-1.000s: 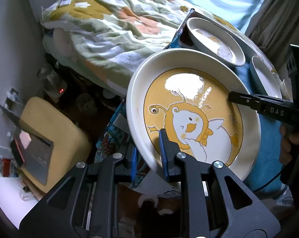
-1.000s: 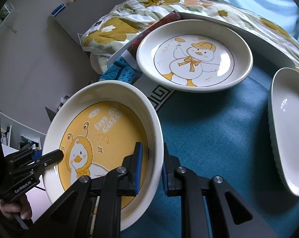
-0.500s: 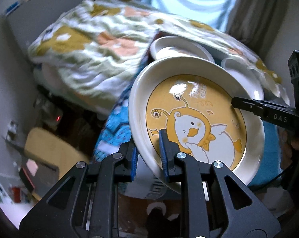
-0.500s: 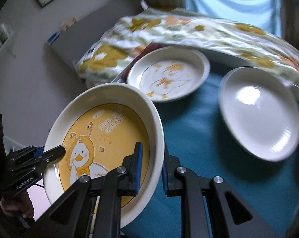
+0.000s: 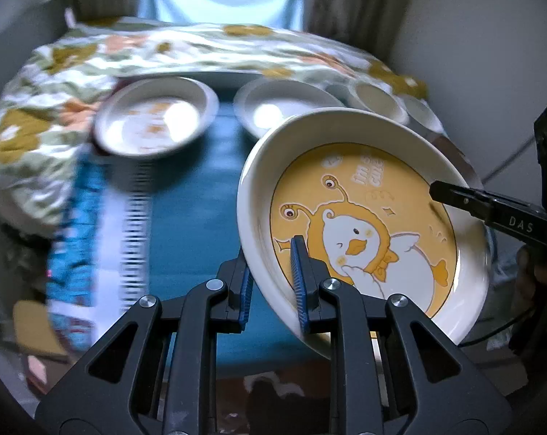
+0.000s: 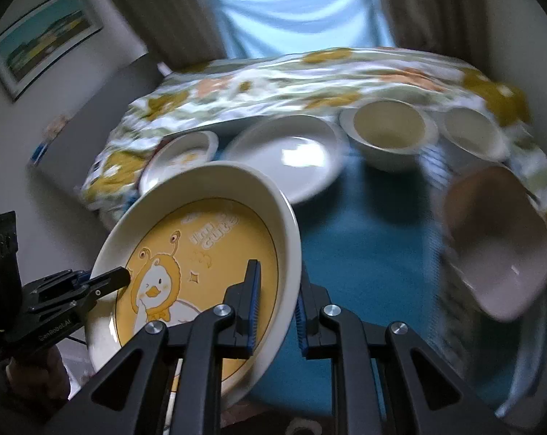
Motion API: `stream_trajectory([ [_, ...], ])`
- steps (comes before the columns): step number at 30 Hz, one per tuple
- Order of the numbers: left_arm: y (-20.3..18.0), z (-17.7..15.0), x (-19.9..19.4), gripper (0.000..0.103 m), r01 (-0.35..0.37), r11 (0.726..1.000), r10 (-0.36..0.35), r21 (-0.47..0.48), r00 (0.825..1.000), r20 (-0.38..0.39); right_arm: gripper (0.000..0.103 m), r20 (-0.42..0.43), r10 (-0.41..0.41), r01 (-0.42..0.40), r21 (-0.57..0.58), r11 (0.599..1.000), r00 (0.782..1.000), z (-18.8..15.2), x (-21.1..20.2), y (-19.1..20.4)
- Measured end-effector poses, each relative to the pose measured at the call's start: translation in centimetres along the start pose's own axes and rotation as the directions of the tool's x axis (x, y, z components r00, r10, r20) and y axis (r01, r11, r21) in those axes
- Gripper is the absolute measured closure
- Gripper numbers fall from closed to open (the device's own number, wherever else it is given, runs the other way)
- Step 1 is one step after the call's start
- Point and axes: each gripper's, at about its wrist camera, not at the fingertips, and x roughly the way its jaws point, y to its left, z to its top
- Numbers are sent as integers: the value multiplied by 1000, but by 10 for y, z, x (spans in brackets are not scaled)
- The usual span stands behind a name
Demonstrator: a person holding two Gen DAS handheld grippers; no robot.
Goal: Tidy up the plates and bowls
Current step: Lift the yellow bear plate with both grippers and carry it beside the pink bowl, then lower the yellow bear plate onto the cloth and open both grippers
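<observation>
Moved: both claws have carried the yellow plate up and across since one second ago; the background is now blurred and the window stands straight ahead at 12 o'clock.
View change: earlier only the duck plate and a part of the white plate showed; now two bowls and a pink bowl also show.
Left claw: nearly closed, its blue pads pinch the plate rim at 7 o'clock.
Right claw: nearly closed too, it pinches the opposite rim, at 5 o'clock in its own view.
Plate: in the air above the blue surface, tilted, not touching any other dish.
Row of dishes: duck plate at 10 o'clock, white plate at 12 o'clock, bowls at 1 o'clock, all near the quilt.
Meaning: I judge that the plate is on the way to the other plates, probably for stacking; which one is the goal, I cannot tell.
Risk: with such tilt and speed, the rim could slip from the pads.
</observation>
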Motion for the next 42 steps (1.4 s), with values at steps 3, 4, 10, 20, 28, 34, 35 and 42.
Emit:
stream_trajectory([
  [3,-31,-5,22,86,34,998,-33,49,999,-25,87,-6,-54,55,55,997,998,-16,-6,-32],
  [4,-40,-7,30,86,43,997,-41,63,999,-35,87,-9,-67,67,69,995,998,-20,-6,-40],
  [10,-62,-21,76,85,74,991,-66,110,995,-75,87,2,-97,96,133,986,995,-43,11,-86],
  [20,-70,-21,106,86,61,985,-53,160,997,-52,87,73,-117,104,166,981,990,-54,34,-111],
  [28,-73,-22,112,84,36,986,-28,164,998,-53,87,63,-119,107,168,980,991,-58,39,-114],
  [34,-76,-21,113,79,15,983,-4,183,998,-56,87,51,-133,123,162,979,990,-59,39,-113],
  [35,-76,-21,113,76,10,983,0,185,998,-56,87,49,-131,121,168,978,990,-58,39,-113],
  [42,-75,-23,114,54,-22,981,33,192,998,-54,86,47,-173,162,181,970,984,-61,35,-114],
])
